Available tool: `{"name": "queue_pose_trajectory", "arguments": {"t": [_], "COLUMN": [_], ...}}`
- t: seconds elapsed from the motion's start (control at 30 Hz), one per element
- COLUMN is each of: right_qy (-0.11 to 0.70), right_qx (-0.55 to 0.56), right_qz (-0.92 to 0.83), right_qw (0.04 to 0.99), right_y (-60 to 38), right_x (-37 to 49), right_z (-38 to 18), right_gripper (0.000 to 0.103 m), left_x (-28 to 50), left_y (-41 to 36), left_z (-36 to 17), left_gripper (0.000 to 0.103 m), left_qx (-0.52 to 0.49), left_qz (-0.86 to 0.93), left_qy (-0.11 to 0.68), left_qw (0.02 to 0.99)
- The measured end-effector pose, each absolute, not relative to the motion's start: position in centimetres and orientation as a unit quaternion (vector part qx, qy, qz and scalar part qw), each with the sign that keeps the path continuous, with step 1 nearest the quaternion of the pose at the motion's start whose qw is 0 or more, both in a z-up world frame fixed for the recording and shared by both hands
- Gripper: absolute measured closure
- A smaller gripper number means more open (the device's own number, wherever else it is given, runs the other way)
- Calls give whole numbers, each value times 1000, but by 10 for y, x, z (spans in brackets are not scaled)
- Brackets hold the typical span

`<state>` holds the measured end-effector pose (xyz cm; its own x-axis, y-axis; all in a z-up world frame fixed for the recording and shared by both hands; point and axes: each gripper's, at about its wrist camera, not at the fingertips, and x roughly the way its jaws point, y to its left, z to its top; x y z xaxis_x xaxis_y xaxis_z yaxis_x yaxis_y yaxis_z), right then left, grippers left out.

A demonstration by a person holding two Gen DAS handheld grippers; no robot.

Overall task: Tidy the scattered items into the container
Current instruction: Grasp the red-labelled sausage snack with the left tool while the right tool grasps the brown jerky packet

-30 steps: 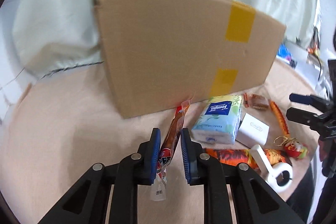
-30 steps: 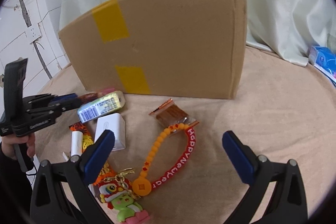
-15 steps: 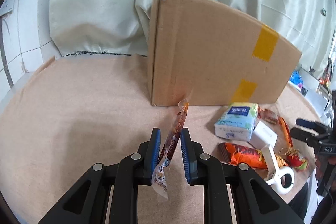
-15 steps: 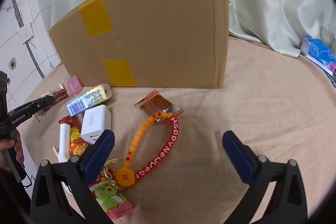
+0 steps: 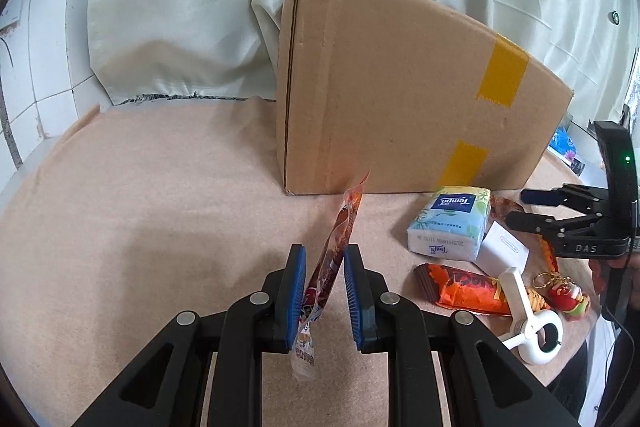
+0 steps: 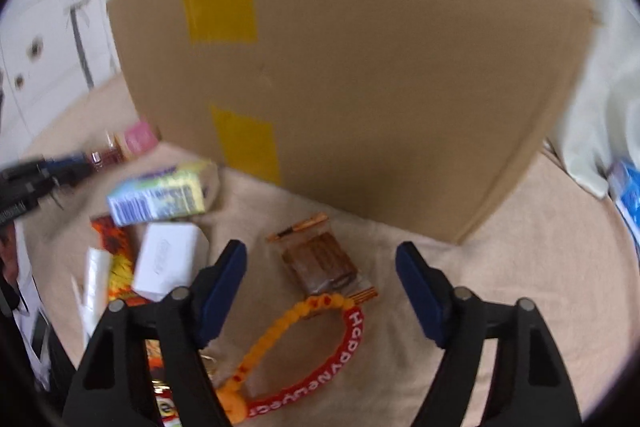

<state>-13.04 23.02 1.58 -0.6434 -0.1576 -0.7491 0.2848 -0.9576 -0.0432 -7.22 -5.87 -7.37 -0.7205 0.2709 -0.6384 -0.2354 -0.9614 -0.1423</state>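
pale curtains hang behind the cardboard box (image 5: 400,83); left gripper (image 5: 324,291) pinches a sausage stick (image 5: 332,247) before the box's near corner, so lift above the rim before releasing, while right gripper (image 6: 320,291) gapes empty over a brown snack packet (image 6: 320,263).

One cardboard box (image 5: 400,87) – one tissue pack (image 5: 450,223) – two grippers

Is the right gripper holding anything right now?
No, the right gripper is wide open above the brown snack packet, with nothing between its pads.
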Motion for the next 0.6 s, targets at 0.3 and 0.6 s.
{"name": "queue_pose_trajectory", "arguments": {"t": [0.3,0.6], "right_qy": [68,43], "right_qx": [421,343], "right_qz": [-893,-927], "right_qw": [141,144], "right_y": [232,237], "right_x": [-138,-92], "right_z": [8,51], "right_gripper": [59,61], "left_x": [-73,-68], "left_y": [-57,-57], "left_z": [-74,-64], "left_gripper": [82,82], "left_qx": [-349,-337], "left_qz": [927,932], "left_qy": [-22,-22], "left_qw": [138,129]}}
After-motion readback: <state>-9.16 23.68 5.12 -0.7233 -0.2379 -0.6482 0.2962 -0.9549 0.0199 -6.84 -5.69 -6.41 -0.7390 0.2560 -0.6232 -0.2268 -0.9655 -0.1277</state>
